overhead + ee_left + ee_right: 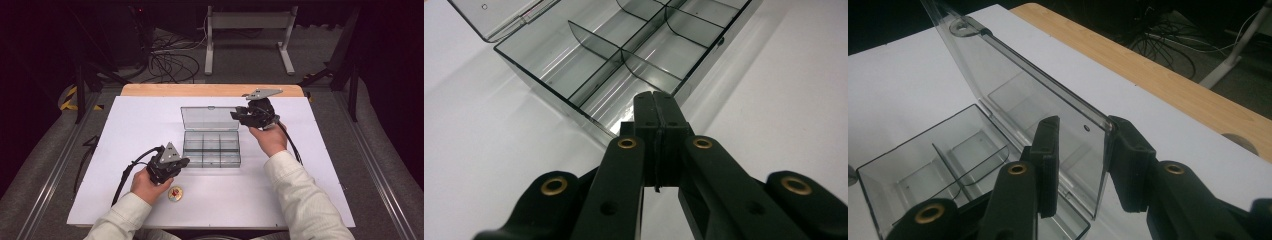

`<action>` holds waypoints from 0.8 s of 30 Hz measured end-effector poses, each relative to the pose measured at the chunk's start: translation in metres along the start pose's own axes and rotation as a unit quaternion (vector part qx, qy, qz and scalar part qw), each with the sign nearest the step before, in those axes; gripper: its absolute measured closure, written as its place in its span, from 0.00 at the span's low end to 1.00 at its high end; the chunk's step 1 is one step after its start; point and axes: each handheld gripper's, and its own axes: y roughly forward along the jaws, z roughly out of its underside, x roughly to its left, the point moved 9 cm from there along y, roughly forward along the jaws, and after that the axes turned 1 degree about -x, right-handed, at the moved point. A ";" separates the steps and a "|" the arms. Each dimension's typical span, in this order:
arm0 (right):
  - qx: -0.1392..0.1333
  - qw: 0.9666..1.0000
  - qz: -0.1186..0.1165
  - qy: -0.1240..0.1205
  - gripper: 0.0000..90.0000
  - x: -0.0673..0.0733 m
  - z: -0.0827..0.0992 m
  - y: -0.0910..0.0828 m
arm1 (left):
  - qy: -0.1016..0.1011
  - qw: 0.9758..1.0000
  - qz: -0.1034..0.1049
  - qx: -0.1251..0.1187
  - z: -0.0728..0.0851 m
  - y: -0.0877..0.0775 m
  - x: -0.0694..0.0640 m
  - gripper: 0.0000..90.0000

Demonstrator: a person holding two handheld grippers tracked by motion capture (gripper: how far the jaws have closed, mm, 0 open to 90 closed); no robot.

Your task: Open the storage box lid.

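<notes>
Left tool (pixel 655 100) pinched closed at the clear compartment box's (pixel 211 149) near wall, right tool (pixel 1083 165) straddling the raised lid (pixel 1038 105), one pad touching, white desk (pixel 135 130).

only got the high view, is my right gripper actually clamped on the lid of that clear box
observer: not clamped. In the right gripper view the lid stands upright between the right gripper jaws, with a clear gap at one pad.
operator: ok and the left one, holding anything
observer: no. In the left gripper view the left gripper jaws are shut on nothing, their tips at the box near wall; whether they touch it I cannot tell.
</notes>
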 end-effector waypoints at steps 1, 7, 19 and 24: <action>-0.002 1.000 0.001 0.002 0.75 -0.001 -0.001 0.001 | 0.000 1.000 0.001 0.000 0.000 0.000 0.000 1.00; -0.006 1.000 0.005 0.018 0.75 -0.007 -0.003 0.006 | 0.000 1.000 0.002 -0.001 0.000 0.000 0.000 1.00; 0.001 0.999 0.008 0.036 0.67 -0.017 0.002 0.023 | 0.000 1.000 0.002 -0.002 0.000 0.001 -0.001 1.00; -0.001 0.999 0.007 0.047 0.63 -0.022 0.005 0.032 | -0.001 1.000 0.002 -0.003 0.000 0.001 -0.001 1.00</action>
